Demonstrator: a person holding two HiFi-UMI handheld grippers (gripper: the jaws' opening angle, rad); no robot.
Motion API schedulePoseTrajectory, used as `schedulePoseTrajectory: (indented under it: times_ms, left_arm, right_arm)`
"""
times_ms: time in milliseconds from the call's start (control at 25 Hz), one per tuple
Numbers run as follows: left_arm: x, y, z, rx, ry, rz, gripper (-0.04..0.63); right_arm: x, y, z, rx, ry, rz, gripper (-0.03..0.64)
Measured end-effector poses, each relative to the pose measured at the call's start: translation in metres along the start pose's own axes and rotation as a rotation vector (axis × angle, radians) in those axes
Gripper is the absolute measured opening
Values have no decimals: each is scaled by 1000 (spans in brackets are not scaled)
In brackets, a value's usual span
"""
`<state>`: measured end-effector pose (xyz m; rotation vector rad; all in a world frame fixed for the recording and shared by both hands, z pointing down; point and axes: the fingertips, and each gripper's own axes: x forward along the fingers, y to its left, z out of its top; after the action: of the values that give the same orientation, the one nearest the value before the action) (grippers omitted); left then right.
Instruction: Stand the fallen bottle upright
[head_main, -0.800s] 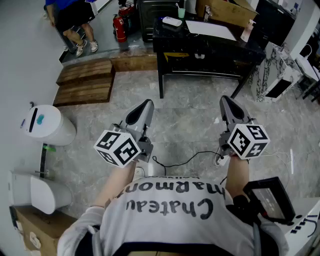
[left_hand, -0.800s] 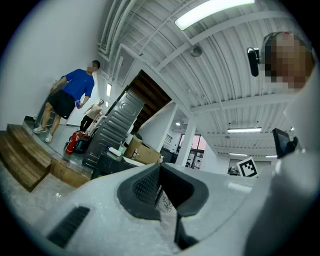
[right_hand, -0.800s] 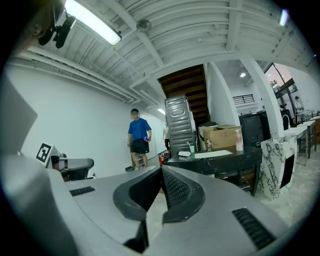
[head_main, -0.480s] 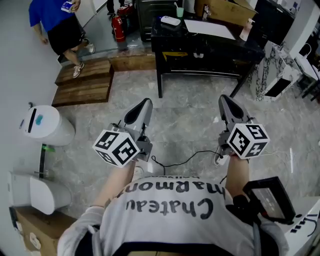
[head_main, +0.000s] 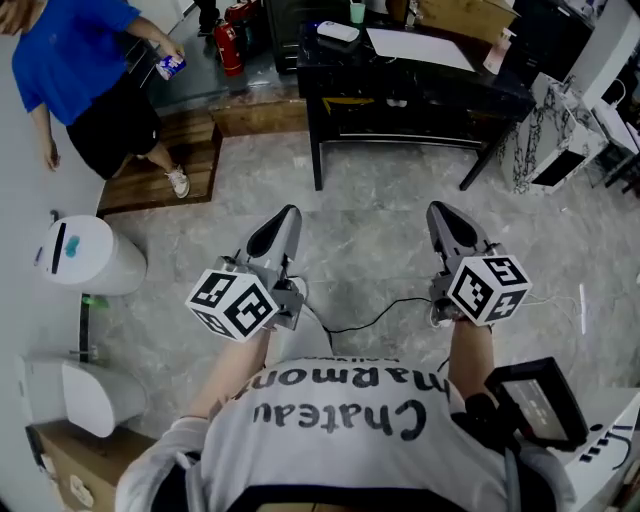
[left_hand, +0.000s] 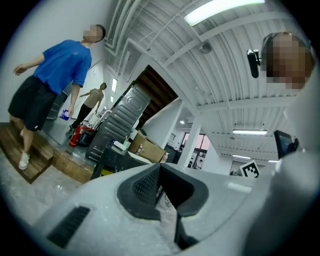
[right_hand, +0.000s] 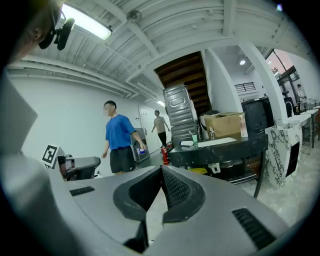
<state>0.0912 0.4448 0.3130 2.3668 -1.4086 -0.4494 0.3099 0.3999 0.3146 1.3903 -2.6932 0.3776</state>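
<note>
I cannot make out a fallen bottle in any view. A pale bottle (head_main: 496, 50) stands upright at the right end of the black table (head_main: 420, 75). My left gripper (head_main: 283, 216) and my right gripper (head_main: 441, 211) are held level over the marble floor, well short of the table. Both are shut with nothing between the jaws. In the left gripper view the left gripper (left_hand: 160, 169) has its pads meeting at the tip. The right gripper view shows the right gripper (right_hand: 161, 171) the same way, aimed at the table (right_hand: 225, 145).
A person in a blue shirt (head_main: 70, 70) walks by the wooden steps (head_main: 190, 150) at the far left, with a small carton in hand. A white bin (head_main: 85, 255) stands at the left. A cable (head_main: 370, 318) lies on the floor. A cardboard box (head_main: 455, 15) sits on the table.
The person in blue has walked down the steps toward me and fills more of the upper left. Both grippers have stayed shut and nearly in place.
</note>
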Motion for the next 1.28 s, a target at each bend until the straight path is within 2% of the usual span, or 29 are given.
schedulePoseTrajectory:
  times_ms: [120,240,480,760,920,1040,1280]
  left_arm:
    - [22,33,1,-49,19,-5,12]
    - [54,58,13,-55,30,-39,12]
    - [122,100,52,-10,67,-124,14]
    - [180,172,124,48,40,-148,14]
    - [201,215,147,33,26,-155,14]
    - [213,242,151,21,27,-133,14]
    - [229,276,134,-1,62,-96,14]
  right_arm:
    - [28,-6,-1,35,10,-1,11]
    - [60,-13,13,59,-6,-14,11]
    - [135,-27,42,50,-1,-72,11]
    - [232,-23,96,28,-63,-93,11]
    - [283,-17,109,13,-79,-80,11]
    - [309,-17,106,6,-70,-73,11]
    - [342,-33,84,45,-7,-87,11]
